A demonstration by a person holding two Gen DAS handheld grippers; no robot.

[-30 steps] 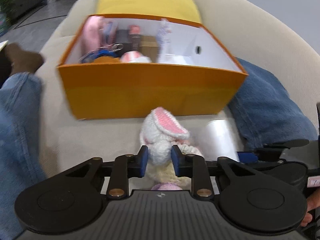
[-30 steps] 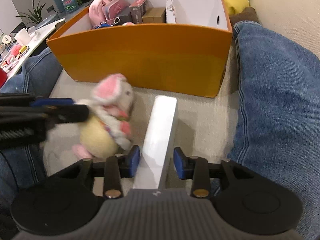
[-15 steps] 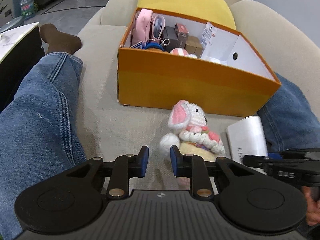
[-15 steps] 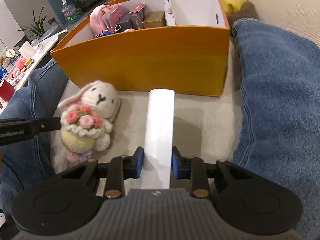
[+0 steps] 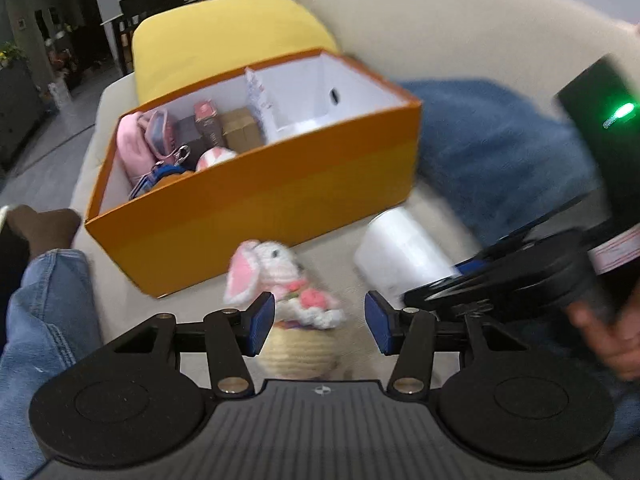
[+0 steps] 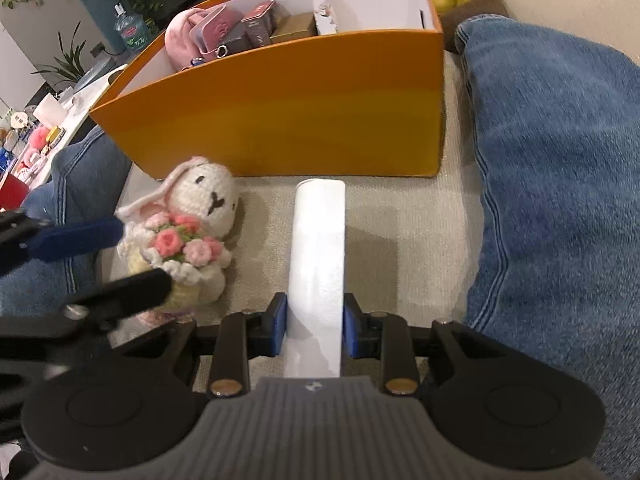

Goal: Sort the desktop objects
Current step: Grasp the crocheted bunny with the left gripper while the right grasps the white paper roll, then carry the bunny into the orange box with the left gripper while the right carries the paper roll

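the left gripper (image 5: pixel 319 322) is opening, its blue pads spread to either side of a crocheted bunny (image 5: pixel 286 280) without pressing it; in the right wrist view one blue finger (image 6: pixel 76 236) lies against the bunny's (image 6: pixel 192 224) side by its ear and the other crosses in front of its lower body. the bunny sits on a beige sofa (image 6: pixel 400 240), white-faced with a pink-lined ear, a bunch of pink knitted flowers at its chest and a pale yellow base. the right gripper (image 6: pixel 314 330) pinches a white roll (image 6: pixel 318 248) between its pads; the roll lies on the sofa beside the bunny, pointing toward an orange box (image 6: pixel 304 108) that stands just beyond both. the same roll (image 5: pixel 400 256) shows blurred in the left wrist view, with the right gripper (image 5: pixel 452 280) on it and a green light on the device above. the box (image 5: pixel 256 208) has a white lining and a divider: one side holds a pink pouch (image 5: pixel 134 148), a pink case with a clasp, small brown and dark cartons and a pink-and-white ball, the other side looks nearly bare. the print on the cartons and on the divider card is too small to read, and no brand can be made out. a yellow cushion (image 5: pixel 224 44) sits behind the box. legs in blue jeans (image 6: pixel 560 184) lie along both sides of the sofa seat, and part of a hand (image 5: pixel 612 344) shows at the right edge of the left wrist view.
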